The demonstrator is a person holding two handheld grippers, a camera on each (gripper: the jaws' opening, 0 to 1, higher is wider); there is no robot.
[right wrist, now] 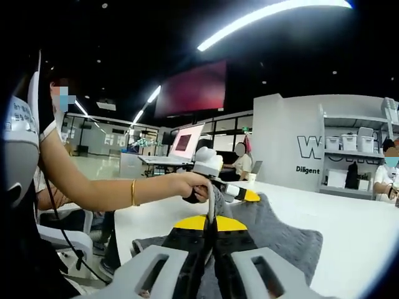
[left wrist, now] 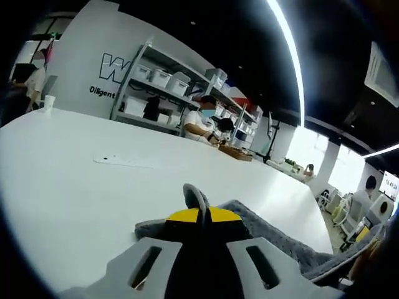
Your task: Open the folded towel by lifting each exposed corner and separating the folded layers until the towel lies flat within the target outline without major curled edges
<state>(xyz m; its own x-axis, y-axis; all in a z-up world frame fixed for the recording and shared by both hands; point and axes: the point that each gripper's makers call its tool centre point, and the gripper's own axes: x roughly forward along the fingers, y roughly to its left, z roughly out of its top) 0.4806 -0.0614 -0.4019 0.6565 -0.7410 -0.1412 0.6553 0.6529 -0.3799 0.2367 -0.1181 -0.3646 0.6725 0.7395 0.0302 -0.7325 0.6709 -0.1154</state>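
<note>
The grey towel (right wrist: 280, 230) I'm working lies on the white table, textured and still partly folded, one corner pinched up in a thin ridge (left wrist: 196, 196) between my jaws.

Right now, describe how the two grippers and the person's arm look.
Each gripper has pale grey jaws with slotted cut-outs, black inner parts and yellow pads near the tips: the left gripper, the right gripper. In the right gripper view the other gripper shows a white rounded housing and a yellow patch. The person's hand has a gold bangle at the wrist and a short white sleeve.
</note>
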